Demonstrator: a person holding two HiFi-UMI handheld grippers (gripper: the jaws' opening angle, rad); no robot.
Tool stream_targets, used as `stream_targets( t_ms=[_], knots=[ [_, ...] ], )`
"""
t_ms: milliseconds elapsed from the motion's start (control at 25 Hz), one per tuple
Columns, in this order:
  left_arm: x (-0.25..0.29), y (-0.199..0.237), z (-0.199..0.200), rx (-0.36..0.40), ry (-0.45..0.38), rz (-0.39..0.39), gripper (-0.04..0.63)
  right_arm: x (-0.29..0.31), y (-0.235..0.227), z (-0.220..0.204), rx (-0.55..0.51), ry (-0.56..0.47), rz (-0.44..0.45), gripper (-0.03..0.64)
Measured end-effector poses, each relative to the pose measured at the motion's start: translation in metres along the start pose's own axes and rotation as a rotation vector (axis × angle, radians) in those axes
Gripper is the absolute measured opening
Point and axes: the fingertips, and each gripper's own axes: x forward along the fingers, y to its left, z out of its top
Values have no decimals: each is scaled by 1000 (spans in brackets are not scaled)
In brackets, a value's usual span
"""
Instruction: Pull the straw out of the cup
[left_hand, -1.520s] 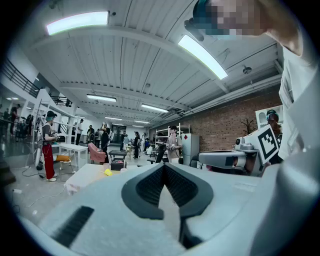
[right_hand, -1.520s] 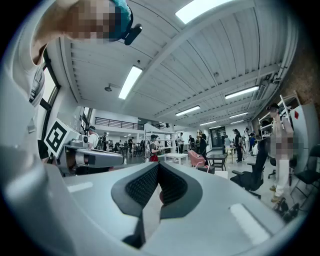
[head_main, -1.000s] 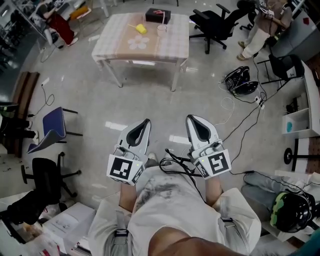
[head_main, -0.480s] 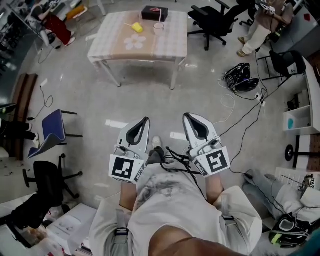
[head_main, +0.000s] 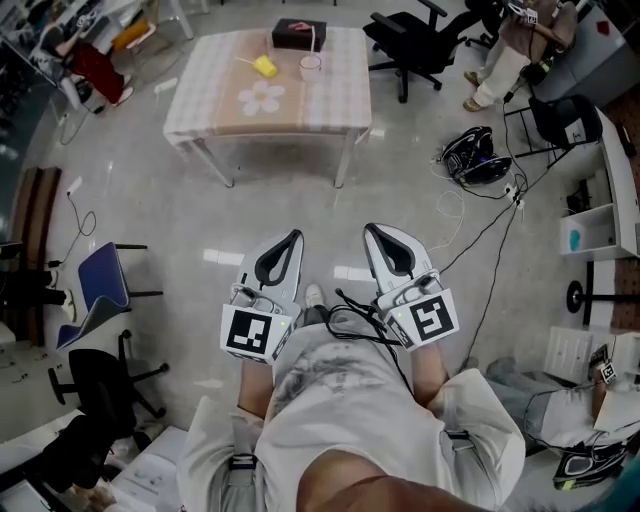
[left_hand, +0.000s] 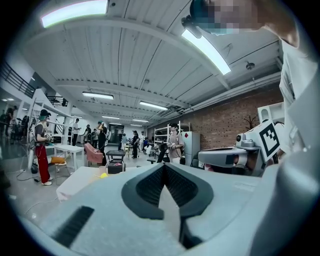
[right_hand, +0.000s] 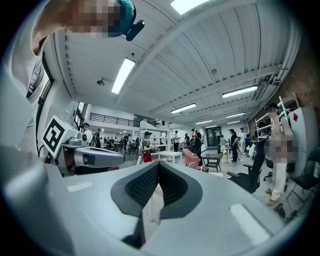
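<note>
A clear cup (head_main: 310, 66) stands on the far side of a checked table (head_main: 330, 100) at the top of the head view; its straw is too small to make out clearly. Both grippers are held level in front of the person's chest, well short of the table. The left gripper (head_main: 294, 238) and the right gripper (head_main: 371, 231) each have their jaws closed tip to tip, with nothing between them. The left gripper view shows its shut jaws (left_hand: 164, 165) and the table (left_hand: 75, 181) far ahead. The right gripper (right_hand: 158, 164) is likewise shut and empty.
On the table lie a yellow object (head_main: 264, 66) and a black box (head_main: 299, 34). Office chairs (head_main: 405, 40) stand to its right, and cables with helmets (head_main: 482, 158) lie on the floor. A blue chair (head_main: 100, 280) stands at the left. People stand further back.
The table has drawn nearer and slid down and left in the head view as the person walks toward it. Both grippers stay shut and side by side.
</note>
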Motion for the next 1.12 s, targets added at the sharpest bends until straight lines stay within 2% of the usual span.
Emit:
stream_targets(
  t_ms=[320, 640, 1120],
  knots=[
    [21, 40, -3, -10, 9, -32, 0, 42, -9, -6, -4, 23, -41, 9],
    [47, 61, -4, -25, 23, -34, 0, 68, -27, -9, 0, 46, -46, 9],
    [129, 95, 2, -19, 38, 18, 0, 130, -96, -7, 3, 42, 20, 9]
  ],
)
